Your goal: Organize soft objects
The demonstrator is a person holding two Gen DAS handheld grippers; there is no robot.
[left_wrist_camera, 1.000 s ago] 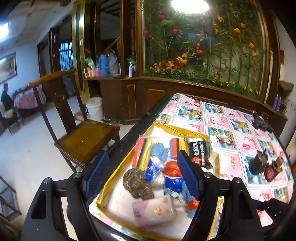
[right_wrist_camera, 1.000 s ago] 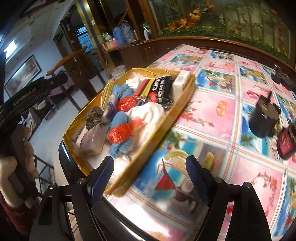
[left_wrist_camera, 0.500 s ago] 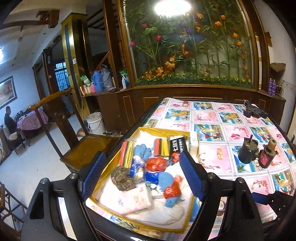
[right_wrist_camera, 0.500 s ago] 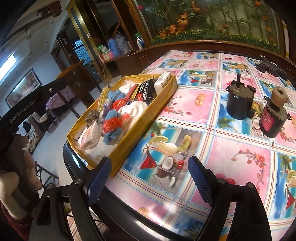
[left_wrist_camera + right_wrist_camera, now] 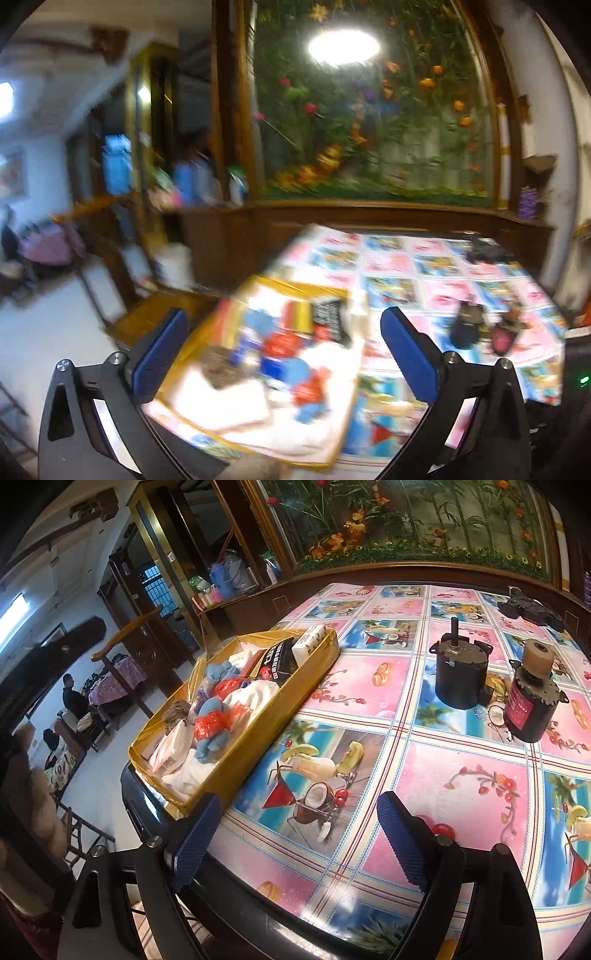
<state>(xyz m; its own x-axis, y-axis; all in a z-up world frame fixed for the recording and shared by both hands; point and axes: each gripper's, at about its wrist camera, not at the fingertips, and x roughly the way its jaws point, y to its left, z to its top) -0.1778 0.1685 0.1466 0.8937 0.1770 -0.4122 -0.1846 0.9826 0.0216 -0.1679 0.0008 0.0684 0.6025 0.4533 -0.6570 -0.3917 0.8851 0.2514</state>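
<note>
A yellow tray [image 5: 258,738] stands at the table's left edge, filled with soft things: blue and red scrubbers [image 5: 212,725], a white cloth [image 5: 255,696], a pink tissue pack [image 5: 171,747], a brown scourer [image 5: 175,712] and a black packet [image 5: 279,661]. The tray also shows blurred in the left wrist view [image 5: 195,339]. My left gripper [image 5: 284,350] is open and empty, held back above the tray's near end. My right gripper [image 5: 299,834] is open and empty over the table's near edge, right of the tray.
Two small motors, one black [image 5: 460,675] and one red-labelled [image 5: 530,705], stand on the patterned tablecloth [image 5: 461,782] to the right. A dark object [image 5: 530,609] lies at the far right. A wooden chair [image 5: 125,642] stands left of the table.
Both grippers have pulled back and up from the tray, which now looks farther away. The left wrist view is blurred by motion. Both stay open and empty.
</note>
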